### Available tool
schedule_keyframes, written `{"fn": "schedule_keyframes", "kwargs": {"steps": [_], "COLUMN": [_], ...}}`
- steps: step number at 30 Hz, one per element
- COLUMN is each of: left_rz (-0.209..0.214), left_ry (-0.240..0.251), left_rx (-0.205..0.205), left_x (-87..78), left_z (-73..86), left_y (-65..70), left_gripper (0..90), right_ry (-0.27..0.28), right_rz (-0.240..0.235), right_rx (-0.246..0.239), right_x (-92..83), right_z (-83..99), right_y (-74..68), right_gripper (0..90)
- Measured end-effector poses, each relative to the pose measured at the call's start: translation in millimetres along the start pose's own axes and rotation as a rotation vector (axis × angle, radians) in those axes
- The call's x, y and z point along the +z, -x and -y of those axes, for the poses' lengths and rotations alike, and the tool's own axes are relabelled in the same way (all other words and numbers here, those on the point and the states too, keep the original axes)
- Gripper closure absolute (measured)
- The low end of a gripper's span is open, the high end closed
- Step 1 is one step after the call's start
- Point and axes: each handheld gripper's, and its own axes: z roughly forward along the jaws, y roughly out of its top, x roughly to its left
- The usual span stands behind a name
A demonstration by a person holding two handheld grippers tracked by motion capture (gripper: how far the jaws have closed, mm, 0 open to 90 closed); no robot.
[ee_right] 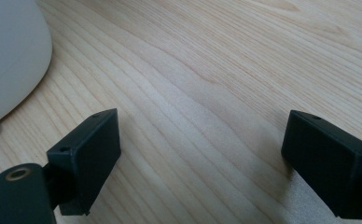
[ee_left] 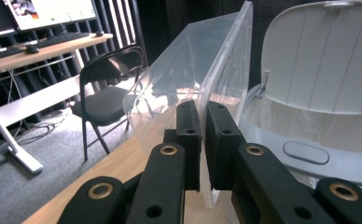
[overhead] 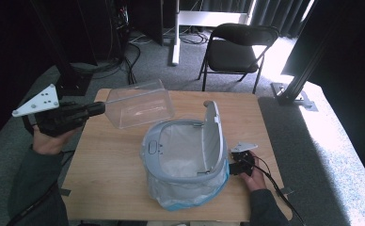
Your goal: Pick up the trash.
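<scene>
You've got the clear plastic rectangular tub (ee_left: 202,74) clamped in your left gripper (ee_left: 201,140), tilted toward the grey flip-lid bin (overhead: 185,155); emptying's left, and your right gripper (ee_right: 202,158) sits spread wide, idle.

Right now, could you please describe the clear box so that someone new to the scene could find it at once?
Start at the wooden table and find the grey bin with its lid up near the middle. Just behind it to the left, the clear box is tilted, its wall pinched by the left claw. It is the only see-through, straight-sided thing there; the bin is opaque and rounded.
</scene>
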Motion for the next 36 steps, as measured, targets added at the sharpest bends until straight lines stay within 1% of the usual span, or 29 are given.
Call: {"fn": "schedule_keyframes", "kwargs": {"steps": [3,4,5,10,11,14,18,19,20,21,22,23,25,26,27,29,32,36], "left_rz": [0.003,0.027,0.035,0.054,0.066,0.079,0.086,0.086,0.094,0.115,0.126,0.131,0.162,0.168,0.166,0.181,0.193,0.188], "left_ry": [-0.002,-0.011,-0.013,-0.005,0.0,-0.002,-0.005,-0.005,0.004,0.019,0.024,0.027,0.017,0.006,-0.005,-0.019,-0.026,-0.022], "left_rx": [0.006,0.017,0.019,0.025,0.023,0.031,0.052,0.052,0.058,0.073,0.089,0.103,0.121,0.127,0.132,0.141,0.144,0.134], "left_x": [0.5,2.1,2.4,3.1,3.8,6.0,7.4,7.4,7.6,8.4,9.7,11.6,17.1,20.5,23.5,28.2,32.7,34.8], "left_z": [-1.8,-5.8,-6.8,-12.2,-14.4,-18.3,-25.6,-25.6,-28.8,-33.8,-36.3,-38.3,-39.4,-39.1,-38.4,-36.5,-34.8,-33.1], "left_y": [1.3,3.9,4.3,5.7,5.6,7.1,9.5,9.5,10.8,13.9,16.5,19.2,23.6,25.9,27.9,30.4,32.3,31.2], "left_gripper": [85.4,85.4,85.4,85.4,85.4,85.3,85.3,85.3,85.3,85.3,84.9,83.9,78.7,76.5,72.5,71.3,68.3,67.2], "right_ry": [0.0,0.0,0.0,0.0,0.0,0.0,0.0,0.0,0.0,0.0,0.0,0.0,0.0,0.0,0.0,0.0,0.001,0.001], "right_rz": [0.0,0.0,0.0,0.0,0.0,0.0,0.0,0.0,0.0,0.0,0.0,0.0,0.0,0.0,0.0,-0.001,-0.002,-0.003], "right_rx": [0.0,0.0,0.0,0.0,0.0,0.0,0.0,0.0,0.0,0.0,0.0,0.0,0.0,0.0,0.0,-0.001,-0.002,-0.003], "right_x": [0.0,0.0,0.0,0.0,0.0,0.0,0.0,0.0,0.0,0.0,0.0,0.0,0.0,0.0,0.0,0.0,0.1,0.1], "right_z": [0.0,0.0,0.0,0.0,0.0,0.0,0.0,0.0,0.0,0.0,0.0,0.0,0.0,0.0,0.0,0.0,0.0,0.0], "right_y": [0.0,0.0,0.0,0.0,0.0,0.0,0.0,0.0,0.0,0.0,0.0,0.0,0.0,0.0,-0.1,-0.1,-0.1,-0.2], "right_gripper": [10.8,10.9,10.9,10.9,10.8,10.9,10.9,10.9,10.8,10.8,10.8,10.8,10.9,10.9,10.9,10.8,10.8,10.9]}}
